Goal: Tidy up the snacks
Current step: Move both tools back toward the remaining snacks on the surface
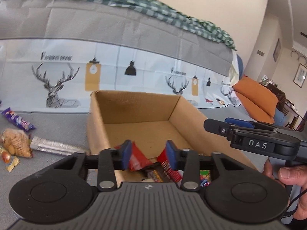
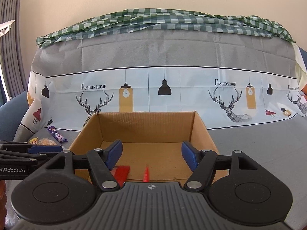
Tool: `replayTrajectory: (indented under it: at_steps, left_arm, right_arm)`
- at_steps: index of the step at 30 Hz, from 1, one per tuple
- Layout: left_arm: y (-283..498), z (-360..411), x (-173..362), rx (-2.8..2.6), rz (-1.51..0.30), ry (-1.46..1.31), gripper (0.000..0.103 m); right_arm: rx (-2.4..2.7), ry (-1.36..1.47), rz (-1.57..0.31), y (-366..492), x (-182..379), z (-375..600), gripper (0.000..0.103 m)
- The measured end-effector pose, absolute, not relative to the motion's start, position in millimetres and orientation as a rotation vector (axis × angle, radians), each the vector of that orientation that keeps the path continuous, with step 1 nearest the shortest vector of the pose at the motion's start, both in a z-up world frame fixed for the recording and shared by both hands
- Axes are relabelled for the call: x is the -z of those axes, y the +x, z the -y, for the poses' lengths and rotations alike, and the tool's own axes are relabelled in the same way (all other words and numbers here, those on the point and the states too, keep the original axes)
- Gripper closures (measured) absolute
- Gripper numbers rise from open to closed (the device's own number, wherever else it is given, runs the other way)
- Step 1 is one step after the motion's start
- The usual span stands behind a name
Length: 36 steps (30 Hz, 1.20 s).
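An open cardboard box [image 1: 134, 107] stands on the grey-covered seat. Several snack packets [image 1: 168, 172] lie in its near end, among them red packets [image 1: 137, 159]. My left gripper [image 1: 149, 152] hangs over that end, jaws partly open, with nothing pressed between the blue pads. My right gripper [image 2: 151, 153] is wide open above the box [image 2: 147, 126]; blurred red packets [image 2: 121, 172] show below it, free of the pads. Its fingers [image 1: 216, 126] reach in from the right. Outside, to the left, lie a purple wrapper [image 1: 18, 121], a biscuit bag [image 1: 16, 142] and a silver packet [image 1: 51, 146].
A grey sofa cover printed with deer [image 2: 92, 105] rises behind the box, with a green checked cloth [image 2: 163, 22] along its top. Orange cushions [image 1: 255, 99] lie at the far right. A person's hand [image 1: 287, 174] holds the right gripper's handle. A small yellow packet [image 1: 11, 163] lies near the biscuits.
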<state>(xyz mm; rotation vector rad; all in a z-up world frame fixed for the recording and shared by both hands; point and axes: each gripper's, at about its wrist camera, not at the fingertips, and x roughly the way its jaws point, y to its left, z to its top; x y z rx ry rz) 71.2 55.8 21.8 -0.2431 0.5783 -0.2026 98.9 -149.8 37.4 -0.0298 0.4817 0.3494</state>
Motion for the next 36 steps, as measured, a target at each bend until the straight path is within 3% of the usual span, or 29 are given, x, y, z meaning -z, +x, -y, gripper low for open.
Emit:
replayTrajectory:
  at_steps: [2, 3, 6, 7, 16, 22, 34, 36]
  left_arm:
    - [70.9, -70.5, -18.8, 0.159, -0.615, -0.263, 0.082]
    - [70.4, -78.7, -17.2, 0.137, -0.632, -0.277, 0.084]
    - [66.8, -110.1, -11.9, 0.063, -0.682, -0.343, 0.086]
    - [65.8, -121.0, -10.1, 0.040, -0.696, -0.369, 0.086]
    - [73.5, -239.9, -0.1, -0.190, -0.771, -0.518, 0.086]
    - [58.3, -304.3, 32.2, -0.346, -0.854, -0.721, 0.086]
    - [58.4, -331.6, 44.6, -0.412, -0.843, -0.842, 0.086]
    - [61.9, -332.0, 46.3, -0.402, -0.838, -0.847, 0.086]
  right_arm:
    - [-0.356, -0.036, -0.490, 97.5, -37.3, 138.1, 0.039]
    - [-0.364, -0.038, -0.495, 97.2, -37.2, 131.5, 0.052]
    - [-0.390, -0.042, -0.507, 93.7, -37.0, 110.5, 0.074]
    - [-0.397, -0.045, -0.507, 92.1, -37.3, 103.5, 0.076]
    - [-0.451, -0.063, -0.531, 79.1, -36.8, 34.9, 0.077]
    - [-0.461, -0.261, -0.510, 58.8, -25.0, -33.8, 0.077]
    - [-0.407, -0.504, -0.560, 89.1, 37.7, -157.7, 0.075]
    - [-0.362, -0.590, -0.551, 103.2, 54.0, -173.2, 0.069]
